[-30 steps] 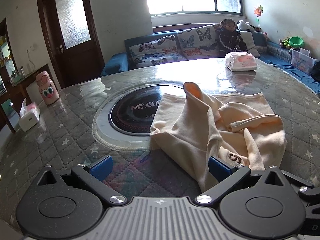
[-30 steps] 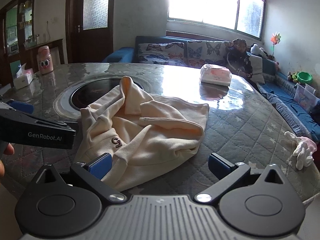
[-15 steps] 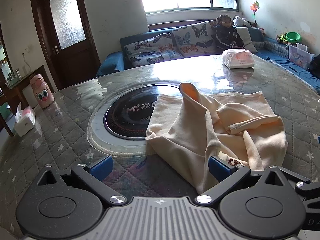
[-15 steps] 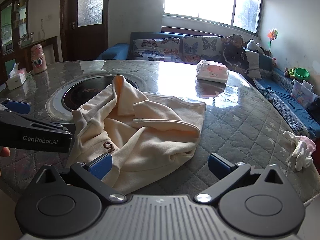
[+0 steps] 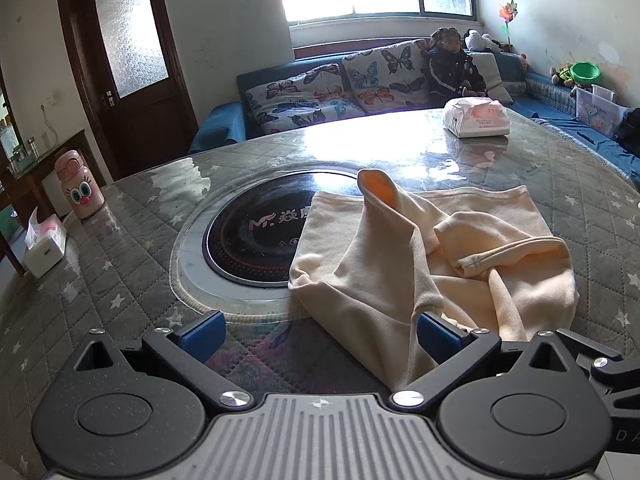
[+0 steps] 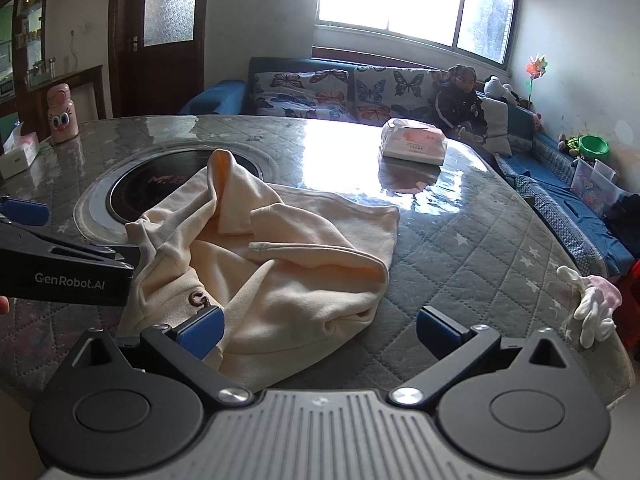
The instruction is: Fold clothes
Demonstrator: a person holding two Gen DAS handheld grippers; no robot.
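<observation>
A cream sweatshirt [image 5: 432, 256] lies crumpled on the round table, one sleeve sticking up; it also shows in the right wrist view [image 6: 280, 264]. My left gripper [image 5: 318, 334] is open and empty, low at the garment's near edge, its right finger [image 5: 438, 334] against the cloth. My right gripper [image 6: 318, 330] is open and empty, its left finger [image 6: 202, 330] over the garment's near hem. The left gripper's body [image 6: 64, 268] shows at the left of the right wrist view.
The table [image 5: 120, 288] has a quilted grey cover and a round black hob [image 5: 256, 232] in the middle. A tissue pack [image 5: 476, 117] lies at the far side. A pink bottle [image 5: 78, 186] and a tissue box [image 5: 44, 242] stand far left. White gloves [image 6: 592, 304] lie at the right edge.
Both grippers have moved a little forward and lower toward the sweatshirt. Both stay open. The garment has not moved.
</observation>
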